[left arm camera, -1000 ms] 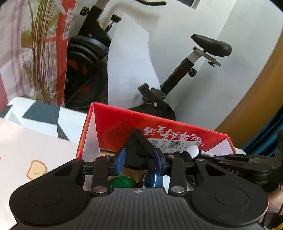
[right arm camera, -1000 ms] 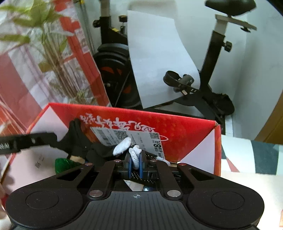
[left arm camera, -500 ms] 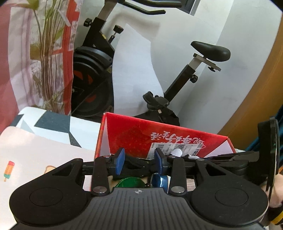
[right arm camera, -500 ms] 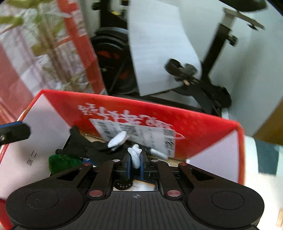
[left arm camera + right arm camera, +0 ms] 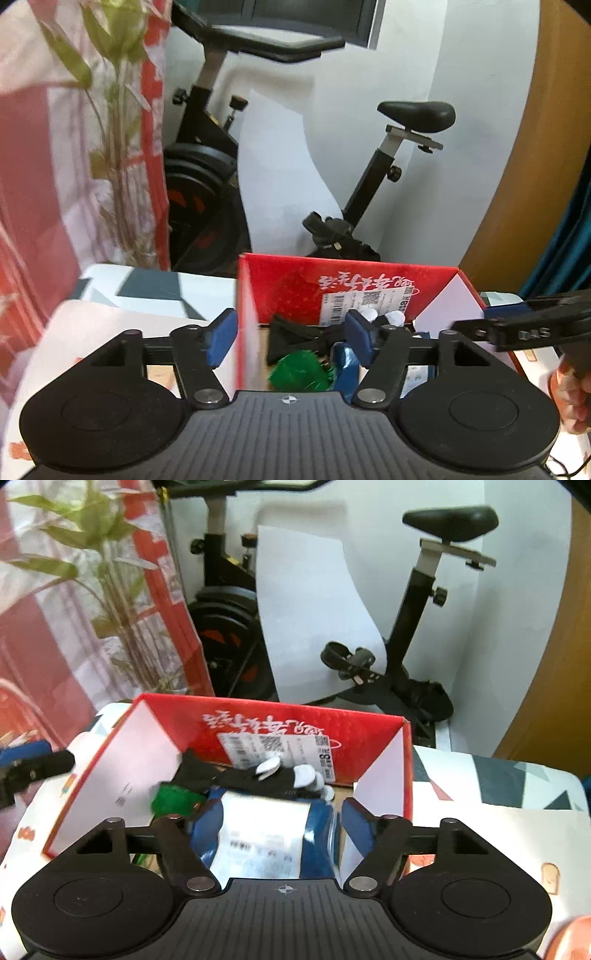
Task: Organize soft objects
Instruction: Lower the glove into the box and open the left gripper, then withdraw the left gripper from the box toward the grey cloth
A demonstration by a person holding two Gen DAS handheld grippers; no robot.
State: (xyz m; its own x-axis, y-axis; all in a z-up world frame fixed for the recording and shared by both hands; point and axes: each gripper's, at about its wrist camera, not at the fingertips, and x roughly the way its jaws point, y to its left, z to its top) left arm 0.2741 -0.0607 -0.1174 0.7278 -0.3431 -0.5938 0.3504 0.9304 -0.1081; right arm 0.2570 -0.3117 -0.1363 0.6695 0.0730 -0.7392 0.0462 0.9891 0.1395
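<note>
Both grippers stand with their jaws spread wide and hold nothing. In the left wrist view, the left gripper (image 5: pixel 290 336) hangs over the near left corner of the red cardboard box (image 5: pixel 369 284), so that the box's left wall runs up between its blue pads (image 5: pixel 221 334): one pad is outside the box, the other over its inside. The right gripper (image 5: pixel 279 823) is over the near side of the same box, its two fingers well apart with a blue packet (image 5: pixel 266 834) bearing a white label lying below and between them, not pinched. Inside the box a black glove with white fingertips (image 5: pixel 266 775) lies along the far wall, just under the white shipping label (image 5: pixel 275 751) stuck there, its white tips pointing to the right. A green fuzzy object (image 5: pixel 173 799) sits just beside the glove's left end, touching the blue packet. The box rests on a table covered by a white cloth with grey triangles (image 5: pixel 498 786). Behind the table stand an exercise bike (image 5: pixel 424 635), a white sheet (image 5: pixel 314 620) leaning on it, and a leafy plant (image 5: pixel 110 590) against a red and white hanging at left.
</note>
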